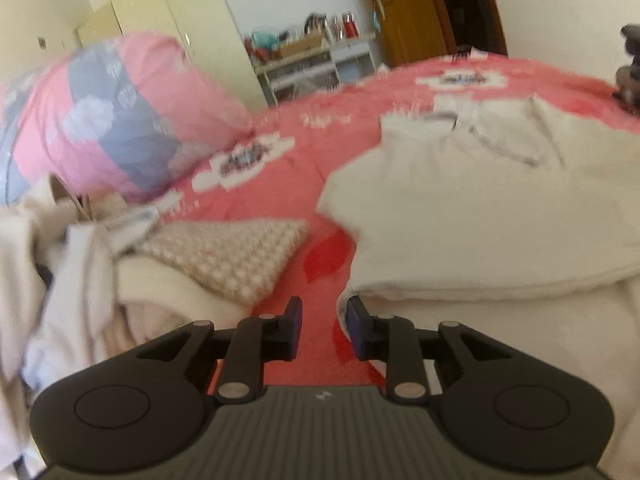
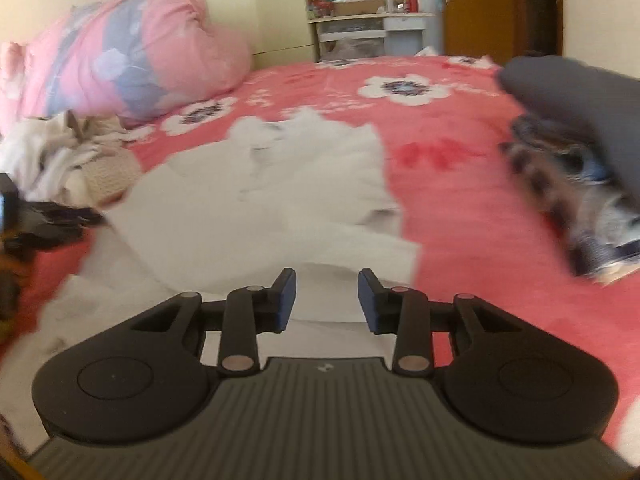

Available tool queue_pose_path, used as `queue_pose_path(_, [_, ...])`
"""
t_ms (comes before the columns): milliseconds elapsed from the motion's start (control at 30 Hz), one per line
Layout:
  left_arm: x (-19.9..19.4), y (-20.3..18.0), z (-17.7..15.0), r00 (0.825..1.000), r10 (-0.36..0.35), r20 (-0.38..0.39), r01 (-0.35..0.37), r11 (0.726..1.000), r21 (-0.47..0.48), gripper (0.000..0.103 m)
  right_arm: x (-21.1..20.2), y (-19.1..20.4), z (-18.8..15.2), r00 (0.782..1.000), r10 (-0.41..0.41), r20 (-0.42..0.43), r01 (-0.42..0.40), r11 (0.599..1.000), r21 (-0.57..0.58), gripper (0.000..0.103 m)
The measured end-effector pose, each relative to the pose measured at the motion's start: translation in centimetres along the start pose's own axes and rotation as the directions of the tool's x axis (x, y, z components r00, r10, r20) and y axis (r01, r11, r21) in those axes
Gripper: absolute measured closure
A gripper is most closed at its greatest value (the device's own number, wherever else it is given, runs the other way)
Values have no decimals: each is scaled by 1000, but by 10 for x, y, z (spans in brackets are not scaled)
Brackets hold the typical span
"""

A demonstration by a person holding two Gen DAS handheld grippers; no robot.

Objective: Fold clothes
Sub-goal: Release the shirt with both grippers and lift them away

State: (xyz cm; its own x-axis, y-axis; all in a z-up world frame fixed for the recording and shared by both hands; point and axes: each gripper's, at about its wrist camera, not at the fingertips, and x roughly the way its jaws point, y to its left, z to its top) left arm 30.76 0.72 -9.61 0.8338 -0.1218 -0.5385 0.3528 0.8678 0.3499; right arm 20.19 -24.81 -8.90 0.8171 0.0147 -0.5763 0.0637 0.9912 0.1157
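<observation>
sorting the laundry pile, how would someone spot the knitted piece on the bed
Start at the big pink and grey quilt bundled on the red floral bedsheet. Just below it lies a heap of pale clothes. The beige knitted piece rests on that heap's edge, alone in having a bumpy knit.

Both fisheye views look forward and downward from low over the bed, close to the white garment. Shared: the pink quilt bundle, wardrobe, cluttered shelf and door.

no readable text, labels or numbers anywhere
</observation>
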Motion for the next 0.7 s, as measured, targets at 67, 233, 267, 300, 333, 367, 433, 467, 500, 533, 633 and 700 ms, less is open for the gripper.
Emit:
queue_pose_path(67, [-8,-7,4,999,-10,37,9,1000,21,76,-2,14,-10,999,-26,22,30,985,-170,68])
queue_pose_path(233, [-1,-24,4,998,-29,56,26,998,50,76,28,57,-35,995,-88,-41,46,798,-601,61])
queue_pose_path(267, [2,-25,2,997,-51,51,50,998,37,76,36,59,-36,993,-101,-53,45,772,-634,62])
queue_pose_path(300, [7,-24,-1,997,-70,38,69,997,21,76,43,61,-38,991,-115,-64,44,746,-664,65])
queue_pose_path(333, [12,-24,-4,997,-77,20,77,997,11,76,52,62,-38,989,-132,-72,47,724,-689,66])
queue_pose_path(367, [17,-25,-7,997,-75,1,75,997,10,76,54,60,-37,988,-132,-80,39,717,-696,89])
queue_pose_path(433, [21,-24,-11,998,-68,-12,68,998,4,77,52,62,-27,984,-163,-65,69,703,-708,99])
queue_pose_path(467, [21,-22,-11,997,-71,-11,71,997,-5,77,48,64,-21,982,-185,-42,99,689,-718,99])
queue_pose_path(500, [21,-20,-11,998,-70,-10,69,998,-6,77,35,67,-15,981,-193,-25,117,684,-720,99])
queue_pose_path(533, [21,-19,-11,998,-67,-9,67,998,-7,77,23,71,-12,981,-194,-26,118,691,-713,99])
queue_pose_path(633, [22,-19,-14,998,-64,-17,64,998,-1,77,5,79,-16,975,-194,-110,63,713,-698,99])
queue_pose_path(700, [21,-18,-14,998,-63,-15,63,998,-3,77,11,83,-35,955,-203,-214,-12,700,-715,98])
